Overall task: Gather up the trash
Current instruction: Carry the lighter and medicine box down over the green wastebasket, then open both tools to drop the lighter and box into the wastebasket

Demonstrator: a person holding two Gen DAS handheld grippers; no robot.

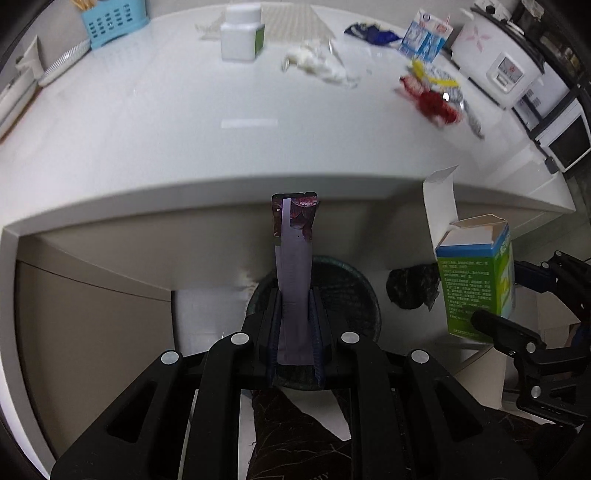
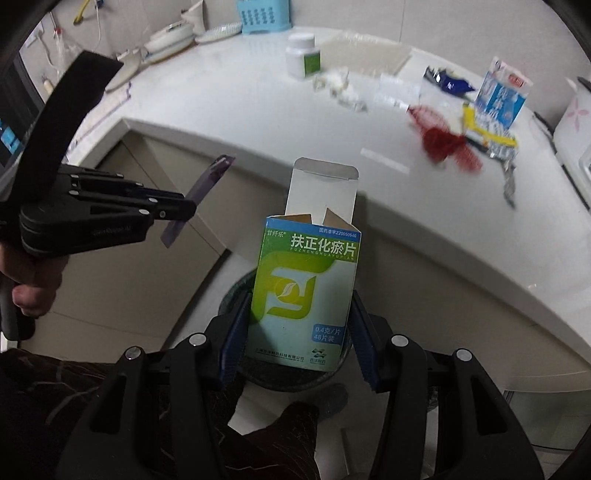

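Left gripper (image 1: 294, 325): clamped on a narrow purple sachet (image 1: 293, 258), pads pressing both long edges, sachet standing straight out past the fingertips. Torn dark top end of sachet level with the counter (image 1: 184, 140) edge in the left wrist view. Seen from the right wrist view, same gripper (image 2: 184, 212) held side-on by a hand (image 2: 29, 280), sachet (image 2: 201, 192) slanting up and to the right.

Right gripper (image 2: 301, 332): closed on a green-and-white box (image 2: 306, 291), blue pads against both side walls. Top flap of box open and upright, printed face toward the camera. In the left wrist view, box (image 1: 476, 280) at right, just beside the counter edge.

Bin (image 1: 354, 295): dark, round, on the floor below the counter edge. Directly beneath both grippers; rim (image 2: 236, 291) partly hidden by the box in the right wrist view. Sachet and box both above the bin, neither touching it.

Counter contents, well apart from both grippers:
- white bottle (image 1: 242, 35) with green label, upright, toward the back;
- crumpled white tissue (image 1: 317, 64) just beside it;
- blue wrapper (image 1: 371, 33);
- blue-and-white carton (image 1: 426, 37), upright;
- red mesh (image 1: 432, 99) touching a yellow-and-silver wrapper (image 1: 439, 79);
- blue basket (image 1: 114, 20) at back left;
- rice cooker (image 1: 506, 62) at right.

Both views blurred on the counter items.
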